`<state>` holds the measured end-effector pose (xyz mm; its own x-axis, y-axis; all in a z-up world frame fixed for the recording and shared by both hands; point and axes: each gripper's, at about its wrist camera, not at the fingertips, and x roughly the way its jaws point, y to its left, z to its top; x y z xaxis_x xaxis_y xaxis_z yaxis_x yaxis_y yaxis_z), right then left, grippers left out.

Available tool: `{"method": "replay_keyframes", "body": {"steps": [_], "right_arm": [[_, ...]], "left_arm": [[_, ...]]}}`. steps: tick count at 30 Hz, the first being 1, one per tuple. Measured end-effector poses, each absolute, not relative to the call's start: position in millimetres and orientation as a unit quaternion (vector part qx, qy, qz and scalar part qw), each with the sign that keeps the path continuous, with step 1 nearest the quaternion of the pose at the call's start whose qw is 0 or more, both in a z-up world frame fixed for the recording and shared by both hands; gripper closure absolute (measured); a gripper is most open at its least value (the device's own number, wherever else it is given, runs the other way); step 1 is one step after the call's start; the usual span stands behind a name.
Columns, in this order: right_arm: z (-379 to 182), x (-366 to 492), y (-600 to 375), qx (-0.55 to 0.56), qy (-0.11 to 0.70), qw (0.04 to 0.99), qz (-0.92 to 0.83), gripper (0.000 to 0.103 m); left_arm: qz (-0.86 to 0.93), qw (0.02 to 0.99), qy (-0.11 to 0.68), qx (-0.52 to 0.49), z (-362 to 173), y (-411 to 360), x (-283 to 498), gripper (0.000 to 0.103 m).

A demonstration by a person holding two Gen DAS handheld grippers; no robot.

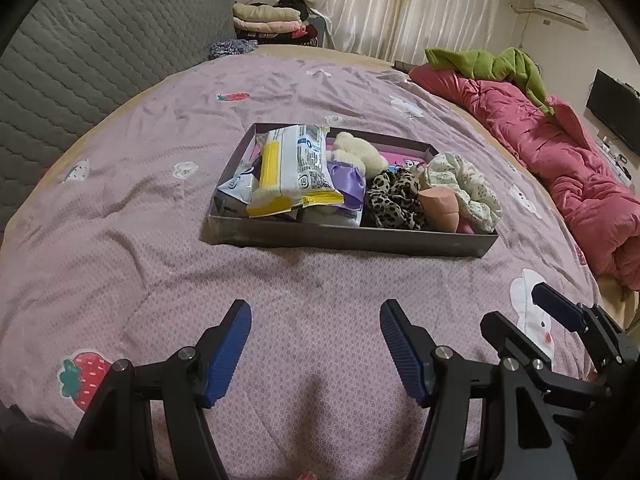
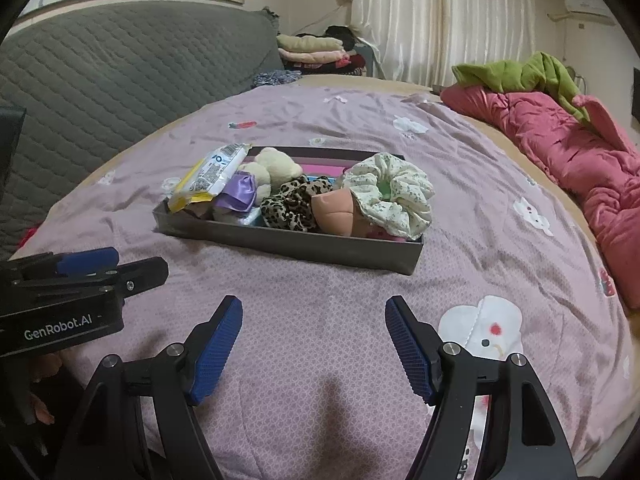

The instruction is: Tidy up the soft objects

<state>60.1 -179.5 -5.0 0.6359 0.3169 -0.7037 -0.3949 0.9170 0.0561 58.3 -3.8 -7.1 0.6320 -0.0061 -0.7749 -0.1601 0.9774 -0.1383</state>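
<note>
i see the tray (image 1: 348, 238) of soft things mid-bed (image 1: 160, 216), pink quilt (image 1: 560, 168) along the right edge, curtains (image 1: 400, 4) behind. left gripper (image 1: 316, 348) and right gripper (image 2: 314, 344) both gape, empty.

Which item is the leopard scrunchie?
On the pink bedspread sits a shallow grey tray. The leopard scrunchie lies mid-tray, between a purple satin bundle and a peach sponge. Only it has brown-black spots.

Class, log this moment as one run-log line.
left gripper: open, empty | right gripper: open, empty | shallow grey rectangular tray: filled with soft items, on pink bedspread
</note>
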Motion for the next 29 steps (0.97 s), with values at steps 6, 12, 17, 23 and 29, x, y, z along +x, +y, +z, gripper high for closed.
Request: {"method": "replay_keyframes", "body": {"steps": [6,12,17,23,29], "right_arm": [[-6.0,61.6,-182.5,-0.046,0.382,0.903,0.193,0.028],[-5.6,60.9,-182.7,-0.047,0.382,0.903,0.194,0.028],[-5.5,61.2,-182.4,-0.047,0.381,0.903,0.194,0.028],[-5.2,60.5,-181.4,-0.047,0.382,0.902,0.195,0.028],[-5.6,60.5,-179.8,-0.049,0.382,0.902,0.195,0.028]], "left_arm": [[0.042,0.896,0.432,-0.096,-10.6,-4.6,58.7,0.037],[0.043,0.896,0.433,-0.093,-11.2,-5.3,58.8,0.037],[0.043,0.895,0.434,-0.092,-11.8,-5.8,58.5,0.037],[0.046,0.894,0.437,-0.090,-13.9,-4.6,59.4,0.037],[0.045,0.893,0.437,-0.092,-14.2,-4.4,59.1,0.037]]}}
